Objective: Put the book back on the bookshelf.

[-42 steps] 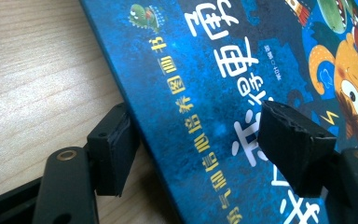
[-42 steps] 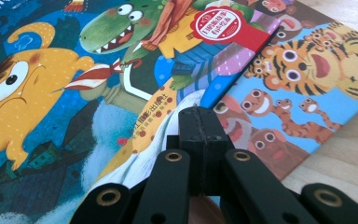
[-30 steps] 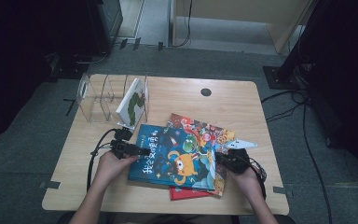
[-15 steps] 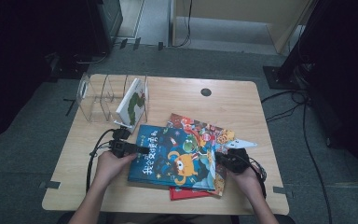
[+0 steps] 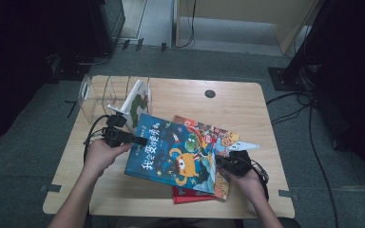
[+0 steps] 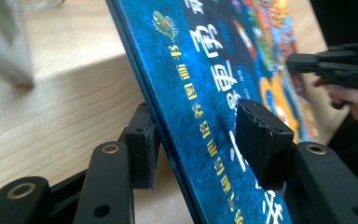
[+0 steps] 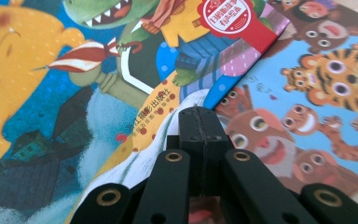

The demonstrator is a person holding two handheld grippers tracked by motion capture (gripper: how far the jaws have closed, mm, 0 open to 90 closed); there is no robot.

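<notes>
At the far left of the wooden surface (image 5: pixel 247 102) stands a clear wire-and-plastic rack (image 5: pixel 97 92), with a white book (image 5: pixel 138 102) leaning upright in its right end. Just in front of it, the left gripper (image 5: pixel 140 140) has the left edge of the blue book (image 5: pixel 178 152) between its jaws; they have just been closing, and in the left gripper view one pad (image 6: pixel 142 144) sits under the cover and the other (image 6: pixel 261 135) on top, though a sliver of space seems to remain at the lower pad, so a firm pinch cannot be told. The blue book's left edge is raised off the surface and tilted, while its right side lies on a stack of other picture books (image 5: pixel 209 135), with a red cover (image 5: pixel 185 195) peeking out below. At the right, the right gripper (image 5: pixel 221 164), jaws fully together with nothing between them, presses its tip (image 7: pixel 198 121) down on the blue book's right edge, beside an animal-faces book (image 7: pixel 317 98).
</notes>
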